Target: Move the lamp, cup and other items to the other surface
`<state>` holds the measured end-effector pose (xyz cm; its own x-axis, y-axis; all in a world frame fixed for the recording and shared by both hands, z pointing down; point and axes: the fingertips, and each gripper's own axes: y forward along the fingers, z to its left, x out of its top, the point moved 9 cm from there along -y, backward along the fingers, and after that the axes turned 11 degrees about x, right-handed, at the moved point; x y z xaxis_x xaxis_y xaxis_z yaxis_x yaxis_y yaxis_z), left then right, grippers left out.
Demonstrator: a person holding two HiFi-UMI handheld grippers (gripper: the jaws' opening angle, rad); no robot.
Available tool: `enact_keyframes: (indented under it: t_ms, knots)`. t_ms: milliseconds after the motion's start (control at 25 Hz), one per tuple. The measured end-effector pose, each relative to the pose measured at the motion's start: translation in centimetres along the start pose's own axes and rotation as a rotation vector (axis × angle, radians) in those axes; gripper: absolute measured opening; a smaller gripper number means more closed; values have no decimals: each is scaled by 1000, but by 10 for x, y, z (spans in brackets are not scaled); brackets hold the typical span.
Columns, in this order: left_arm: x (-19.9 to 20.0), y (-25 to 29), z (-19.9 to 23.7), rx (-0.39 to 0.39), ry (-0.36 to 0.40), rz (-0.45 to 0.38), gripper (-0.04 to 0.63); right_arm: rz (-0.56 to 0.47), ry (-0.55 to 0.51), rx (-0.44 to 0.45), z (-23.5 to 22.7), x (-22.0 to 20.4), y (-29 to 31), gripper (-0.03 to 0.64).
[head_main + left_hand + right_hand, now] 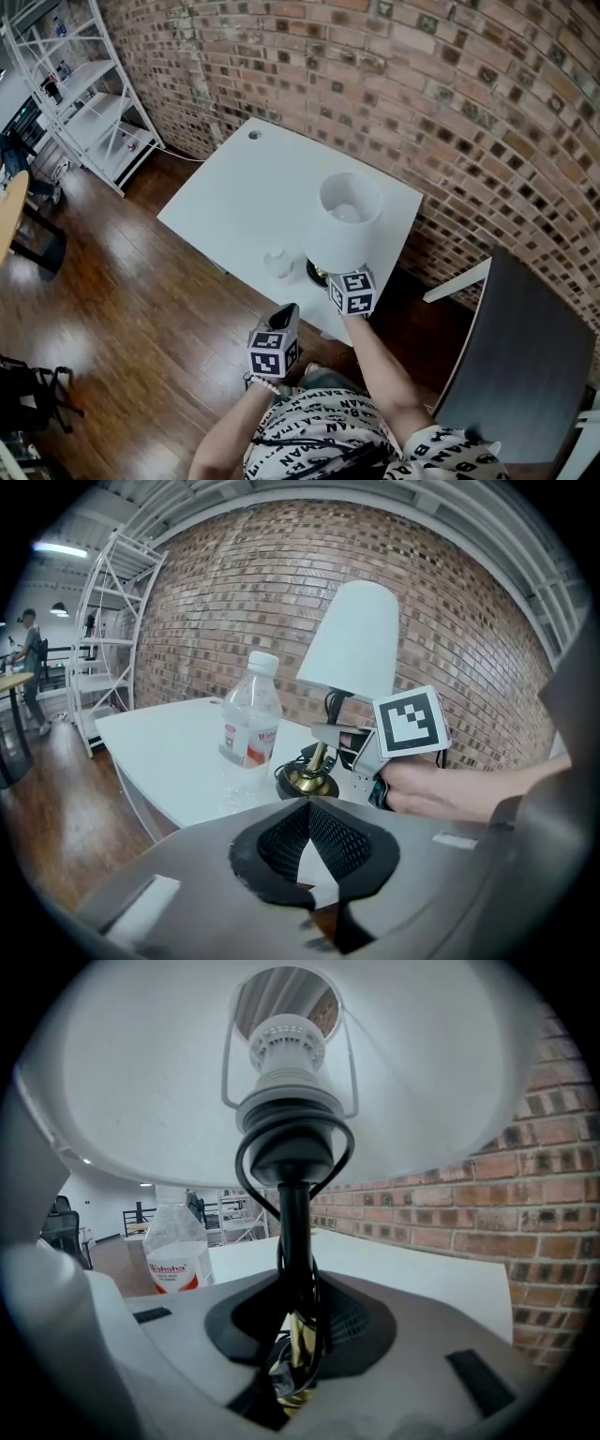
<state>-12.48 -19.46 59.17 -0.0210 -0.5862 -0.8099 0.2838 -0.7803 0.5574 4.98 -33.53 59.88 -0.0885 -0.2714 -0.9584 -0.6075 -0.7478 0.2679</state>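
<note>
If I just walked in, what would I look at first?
Probably the white-shaded lamp with a brass stem, standing near the edge of the white table by the red brick wall. The right tongs are closed on its stem, just above the base. Right beside the lamp stands a clear plastic bottle with a red and white label.

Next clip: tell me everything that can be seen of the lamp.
The lamp is a small table lamp. It has a white tapered shade open at the top, a white bulb socket in a wire frame, a black cord looped round a thin dark stem, and a brass foot on a round black base. It stands upright near the front edge of the white table, beside a water bottle. The right hand-held gripper is closed on its stem.
</note>
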Motion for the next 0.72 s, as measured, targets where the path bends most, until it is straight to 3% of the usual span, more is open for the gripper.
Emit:
enact_keyframes:
  t_ms: [480, 640, 720]
  knots:
    - [1, -7, 2, -17, -5, 18, 0, 1, 23, -15, 3, -6, -3, 102]
    - [4, -10, -1, -44, 13, 25, 0, 4, 59, -65, 4, -8, -13, 206]
    - [6, -12, 0, -62, 23, 32, 0, 12, 76, -98, 5, -8, -24, 206]
